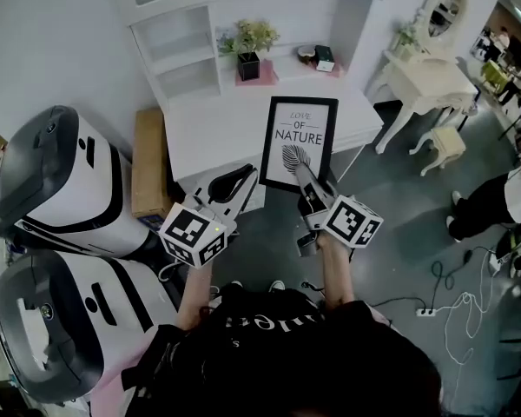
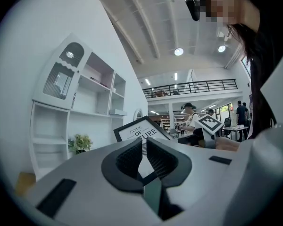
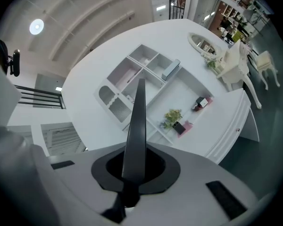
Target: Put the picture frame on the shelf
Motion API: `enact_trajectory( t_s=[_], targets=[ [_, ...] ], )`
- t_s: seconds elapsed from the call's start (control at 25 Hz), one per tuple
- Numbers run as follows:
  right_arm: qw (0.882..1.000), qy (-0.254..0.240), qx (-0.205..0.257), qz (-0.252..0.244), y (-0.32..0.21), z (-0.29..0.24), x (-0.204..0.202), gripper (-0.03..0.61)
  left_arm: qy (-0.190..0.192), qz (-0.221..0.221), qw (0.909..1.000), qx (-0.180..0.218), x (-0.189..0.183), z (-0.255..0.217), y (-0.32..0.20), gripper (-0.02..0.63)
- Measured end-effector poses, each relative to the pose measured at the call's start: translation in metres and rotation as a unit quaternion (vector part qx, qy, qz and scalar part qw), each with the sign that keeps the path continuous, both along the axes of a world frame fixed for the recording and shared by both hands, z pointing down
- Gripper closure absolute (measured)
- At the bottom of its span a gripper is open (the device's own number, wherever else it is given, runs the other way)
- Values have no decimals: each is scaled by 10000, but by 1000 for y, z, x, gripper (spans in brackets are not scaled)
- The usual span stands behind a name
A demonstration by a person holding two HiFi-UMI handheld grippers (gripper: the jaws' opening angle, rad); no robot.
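Status: pickup done, placement not. Right gripper (image 1: 306,181) is clamped on the bottom edge of the picture frame (image 1: 298,142). Its own view shows the frame edge-on as a dark strip pinched between the jaws, so the grip looks solid. The frame is the black-bordered "LOVE OF NATURE" print. It's held face-up toward the head camera, tilted, over the front part of the white desk top (image 1: 217,124). It looks lifted clear of the desk rather than resting on it, but I can't confirm the gap from these angles. Left gripper (image 1: 243,179) is closed with nothing between the jaws, parked just left of the frame and not touching it. The white shelf unit (image 1: 187,55) sits at the back of the desk, well apart from the frame. It has open compartments on the left and a ledge carrying a potted plant (image 1: 249,46) and a small box (image 1: 323,57). No part of the frame is on any shelf yet. Remaining, by my read: carry it forward and up to a free shelf, stand it without knocking the plant, then let go. The task doesn't say which shelf.
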State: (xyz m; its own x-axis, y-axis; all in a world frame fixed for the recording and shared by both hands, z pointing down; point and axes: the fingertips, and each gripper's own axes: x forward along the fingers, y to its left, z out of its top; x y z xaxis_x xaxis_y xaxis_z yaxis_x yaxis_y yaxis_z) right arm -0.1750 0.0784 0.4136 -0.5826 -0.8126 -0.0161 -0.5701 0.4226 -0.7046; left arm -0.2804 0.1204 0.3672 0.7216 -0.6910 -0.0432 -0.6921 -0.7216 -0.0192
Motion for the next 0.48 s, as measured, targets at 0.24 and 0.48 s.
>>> enact_trajectory(
  t_s=[0.24,0.48],
  targets=[
    [9998,-196,15,-101,-6,-3,33,526,-33,58,10000,24,39,-1,-5,574],
    [9993,-305,-24,-210,-7,3,64,526,42,108,9999,-14,75,4,-3,574]
  ],
)
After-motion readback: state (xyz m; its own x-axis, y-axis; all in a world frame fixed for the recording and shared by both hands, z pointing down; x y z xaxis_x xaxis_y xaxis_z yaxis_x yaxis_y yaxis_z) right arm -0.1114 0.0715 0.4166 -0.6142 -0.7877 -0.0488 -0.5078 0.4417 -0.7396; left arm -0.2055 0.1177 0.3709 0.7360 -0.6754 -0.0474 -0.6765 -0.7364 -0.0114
